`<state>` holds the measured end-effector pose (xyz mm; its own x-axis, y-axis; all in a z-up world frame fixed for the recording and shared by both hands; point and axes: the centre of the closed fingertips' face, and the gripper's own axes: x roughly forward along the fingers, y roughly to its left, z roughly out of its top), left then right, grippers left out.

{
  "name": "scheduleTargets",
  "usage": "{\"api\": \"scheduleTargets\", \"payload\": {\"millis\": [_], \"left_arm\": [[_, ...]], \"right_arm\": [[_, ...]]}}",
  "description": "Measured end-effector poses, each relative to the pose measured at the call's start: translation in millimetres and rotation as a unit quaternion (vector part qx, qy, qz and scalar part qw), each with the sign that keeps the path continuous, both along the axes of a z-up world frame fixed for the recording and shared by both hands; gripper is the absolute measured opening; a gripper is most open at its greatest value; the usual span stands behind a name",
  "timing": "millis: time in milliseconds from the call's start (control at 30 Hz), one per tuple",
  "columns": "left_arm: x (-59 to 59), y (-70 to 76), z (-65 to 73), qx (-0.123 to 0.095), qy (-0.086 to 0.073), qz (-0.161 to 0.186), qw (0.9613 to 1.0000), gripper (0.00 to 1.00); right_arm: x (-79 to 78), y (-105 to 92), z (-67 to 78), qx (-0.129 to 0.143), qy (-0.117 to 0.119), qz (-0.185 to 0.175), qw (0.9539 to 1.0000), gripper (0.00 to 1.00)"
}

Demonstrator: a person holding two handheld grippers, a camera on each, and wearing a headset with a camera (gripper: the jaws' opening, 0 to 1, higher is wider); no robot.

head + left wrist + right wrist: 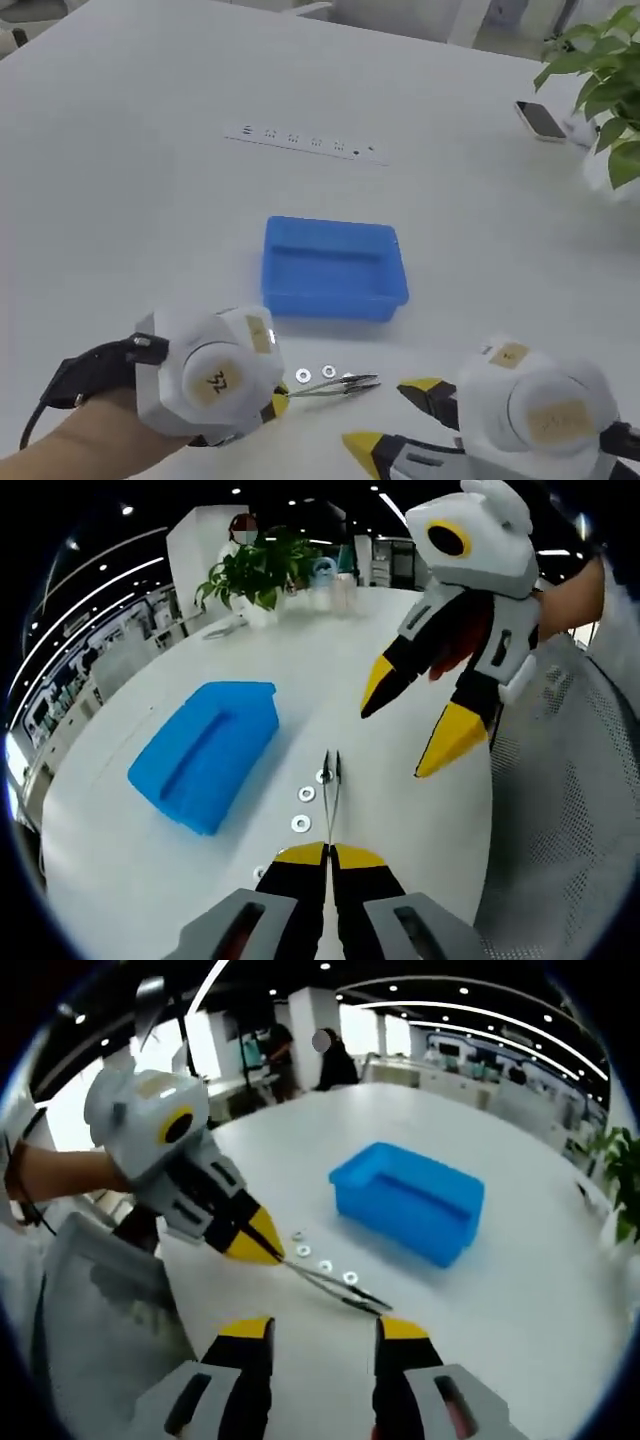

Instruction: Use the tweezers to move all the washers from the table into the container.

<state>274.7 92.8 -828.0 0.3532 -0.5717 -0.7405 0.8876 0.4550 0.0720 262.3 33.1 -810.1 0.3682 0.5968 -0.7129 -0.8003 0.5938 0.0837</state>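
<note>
- Across the white table (150,150), a blue box (333,268) sits far out past the fingers of both grippers.
- Squeezed tight, the left gripper (328,855) holds the tweezers (331,795), which point straight out from its fingers.
- Small washers (300,824) lie just beside the tweezers.
- Wide open, the right gripper (325,1328) holds nothing.
- Flat, thin washers could slide away if the tips push them, or the tweezers might twist.

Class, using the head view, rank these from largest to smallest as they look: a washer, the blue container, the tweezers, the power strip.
1. container
2. power strip, long but thin, and farther from the camera
3. tweezers, shorter and thinner
4. washer, clearly the smallest
</note>
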Motion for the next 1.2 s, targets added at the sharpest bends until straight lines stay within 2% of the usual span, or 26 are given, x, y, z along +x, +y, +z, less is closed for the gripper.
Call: {"api": "scheduleTargets", "payload": {"millis": [100,200,300,367,467,500,567,633,767,933,1033,1200], "left_arm": [[-2.0,-1.9,19.8,-0.013,-0.009,0.002,0.9999,0.0],[-4.3,-4.1,34.4,-0.025,-0.013,0.004,0.9996,0.0],[-4.9,-7.9,48.4,-0.036,-0.021,0.004,0.9991,0.0],[-5.4,-9.6,55.2,-0.041,-0.026,0.001,0.9988,0.0],[-7.3,-12.2,67.8,-0.044,-0.04,-0.019,0.998,0.0],[-6.8,-12.0,69.5,-0.045,-0.039,-0.02,0.998,0.0],[-6.1,-10.1,72.8,-0.04,-0.045,-0.022,0.9979,0.0],[-6.2,-7.7,75.1,-0.035,-0.049,-0.027,0.9978,0.0],[-4.2,-1.3,80.7,-0.023,-0.056,-0.033,0.9976,0.0],[6.2,10.5,85.1,-0.013,-0.073,-0.024,0.9969,0.0],[14.8,20.8,86.0,-0.013,-0.074,-0.009,0.9971,0.0],[21.6,32.3,84.8,-0.012,-0.073,0.003,0.9972,0.0]], "right_arm": [[1.8,9.0,-0.7,-0.007,-0.011,0.038,0.9992,0.27],[8.5,19.6,2.5,-0.018,-0.04,0.076,0.9962,0.22],[12.3,28.1,1.9,-0.022,-0.048,0.104,0.9931,0.18],[12.1,36.5,-1.6,-0.023,-0.046,0.136,0.9893,0.16],[12.7,47.4,-4.9,-0.026,-0.049,0.159,0.9858,0.09],[14.2,50.5,-4.3,-0.025,-0.055,0.165,0.9843,0.08],[13.2,57.1,-2.4,-0.017,-0.048,0.172,0.9838,0.08],[11.3,64.7,0.2,-0.011,-0.051,0.188,0.9808,0.07],[11.7,77.3,4.5,0.0,-0.051,0.2,0.9785,0.06],[24.1,94.5,9.7,0.018,-0.048,0.198,0.9789,0.06],[30.1,101.9,10.0,0.022,-0.05,0.197,0.9788,0.06],[38.0,112.1,8.7,0.028,-0.049,0.198,0.9787,0.06]]}}
